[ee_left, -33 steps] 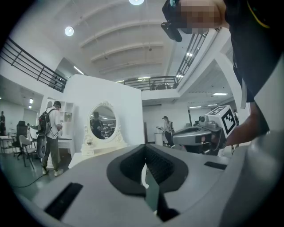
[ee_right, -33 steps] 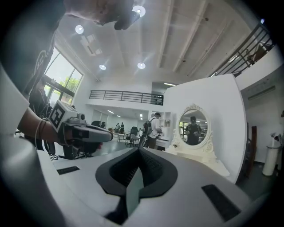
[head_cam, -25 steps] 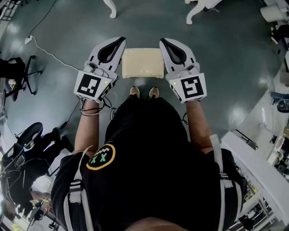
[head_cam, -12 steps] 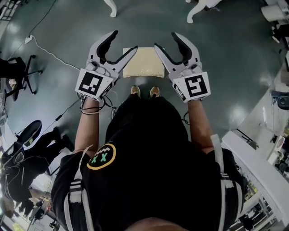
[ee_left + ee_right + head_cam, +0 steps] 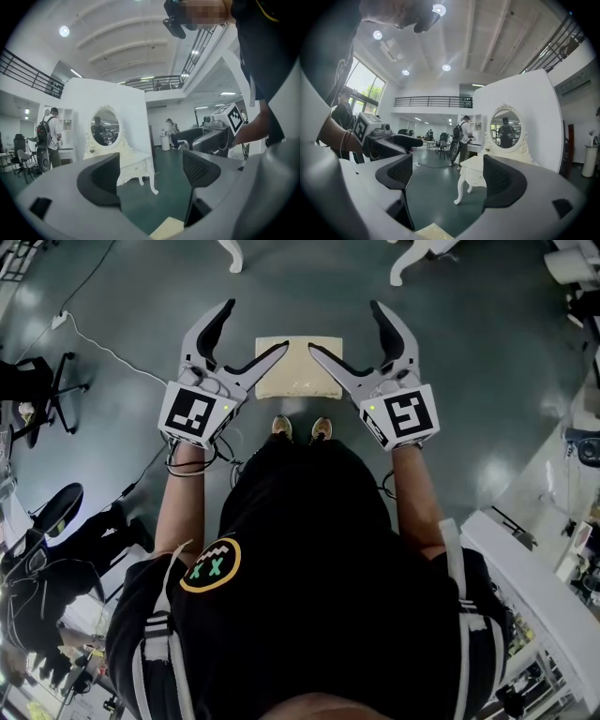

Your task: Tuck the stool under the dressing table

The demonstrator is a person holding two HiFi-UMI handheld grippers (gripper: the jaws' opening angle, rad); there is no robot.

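On the floor (image 5: 131,296), well short of the dressing table (image 5: 230,253), the stool (image 5: 298,376) is seen. Jaws of the left gripper (image 5: 253,327) and right gripper (image 5: 345,327), closed a second ago, are now spread wide and empty over its sides, likely readied for gripping it.

Around you: glossy dark green floor (image 5: 122,306), with a black office chair (image 5: 28,381) at your left. White partition wall (image 5: 534,108) ahead, and a railed balcony (image 5: 431,101) beyond it. Round ceiling lights (image 5: 446,67) are lit, and a tall window (image 5: 365,91) gives daylight.
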